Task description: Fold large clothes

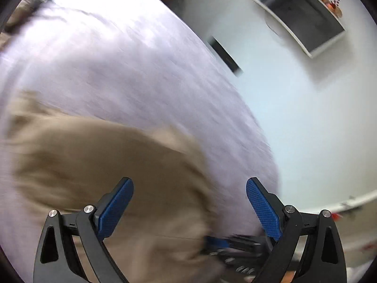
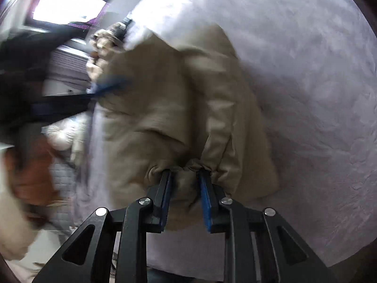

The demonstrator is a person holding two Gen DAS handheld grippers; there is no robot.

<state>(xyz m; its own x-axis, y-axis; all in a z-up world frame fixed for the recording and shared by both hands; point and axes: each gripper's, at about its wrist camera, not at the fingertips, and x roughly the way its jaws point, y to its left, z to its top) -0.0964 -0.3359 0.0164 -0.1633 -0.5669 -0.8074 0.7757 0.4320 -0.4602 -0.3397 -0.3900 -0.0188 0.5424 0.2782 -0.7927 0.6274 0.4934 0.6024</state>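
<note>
Left wrist view shows the left gripper (image 1: 189,202) with its blue fingers (image 1: 116,208) spread wide and holding nothing, hovering over the tan garment (image 1: 94,165), which lies bunched on the pale lavender bed (image 1: 141,66); the picture is smeared with motion. At its lower right a blurred dark and blue shape appears, probably the other tool. To fold well, I judge this free gripper should pinch a matching edge of the cloth so both sides lift evenly and the fabric can be laid flat without twisting. Right wrist view shows the right gripper (image 2: 185,184) pinching a gathered fold of that garment between nearly closed fingers. The bed sheet is wrinkled but wide. Beyond the bed lie a pale floor (image 1: 294,118), a white-framed dark panel (image 1: 299,11) and a bright window (image 2: 70,4).
</note>
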